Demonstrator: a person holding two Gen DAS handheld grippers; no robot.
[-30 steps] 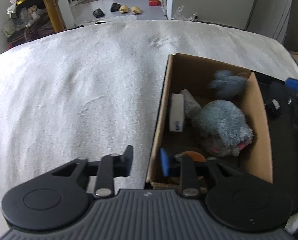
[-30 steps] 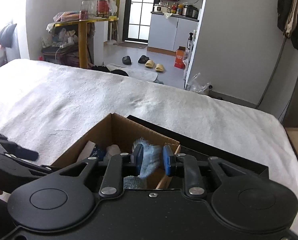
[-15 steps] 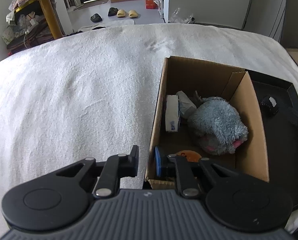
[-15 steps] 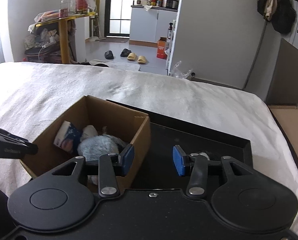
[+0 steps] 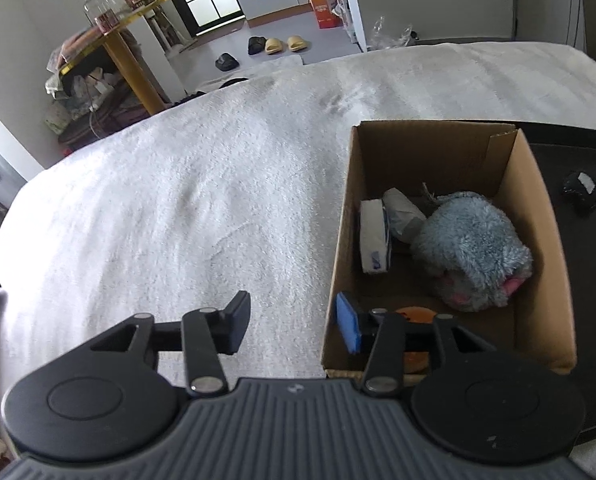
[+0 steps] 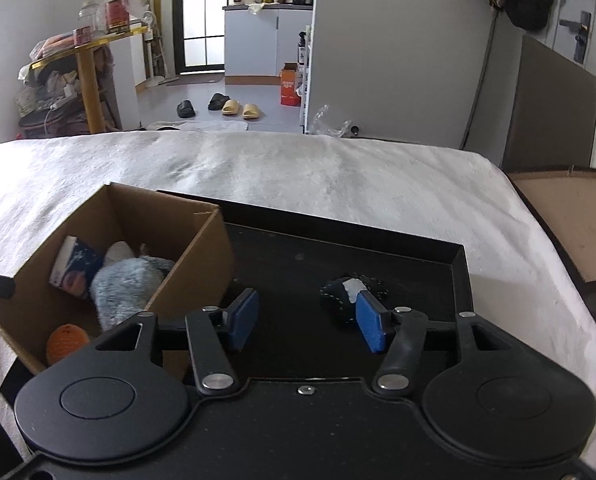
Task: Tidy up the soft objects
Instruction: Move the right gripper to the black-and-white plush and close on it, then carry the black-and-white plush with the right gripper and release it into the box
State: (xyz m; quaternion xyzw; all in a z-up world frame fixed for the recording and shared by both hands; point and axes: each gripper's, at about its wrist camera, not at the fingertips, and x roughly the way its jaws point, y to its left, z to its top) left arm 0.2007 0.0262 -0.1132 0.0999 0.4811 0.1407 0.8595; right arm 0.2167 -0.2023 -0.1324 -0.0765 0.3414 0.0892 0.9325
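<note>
An open cardboard box [image 5: 546, 240] stands on the white bed cover. Inside lie a grey plush toy [image 5: 474, 252], a white packet [image 5: 372, 236], a grey roll [image 5: 404, 214] and an orange item [image 5: 416, 314]. My left gripper [image 5: 292, 326] straddles the box's near left wall. Its jaws are opening and the pads stand off the cardboard. The right gripper [image 6: 306, 322] hangs over the black tray [image 6: 418, 256] beside the box [image 6: 202, 248], jaws opening with nothing between them. A small black object with a white patch [image 6: 352, 292] lies on the tray just beyond its right finger.
The white fleecy cover [image 5: 178, 200] spreads wide to the left of the box. A brown flat lid or tray [image 6: 570, 216] sits off the bed's right edge. Beyond the bed are a yellow table [image 6: 86, 76] and slippers [image 6: 240, 108] on the floor.
The right gripper let a blue-grey fluffy piece go into the box, opened and swung right over the black tray. The left gripper's jaws, close together at the box wall, have spread apart.
</note>
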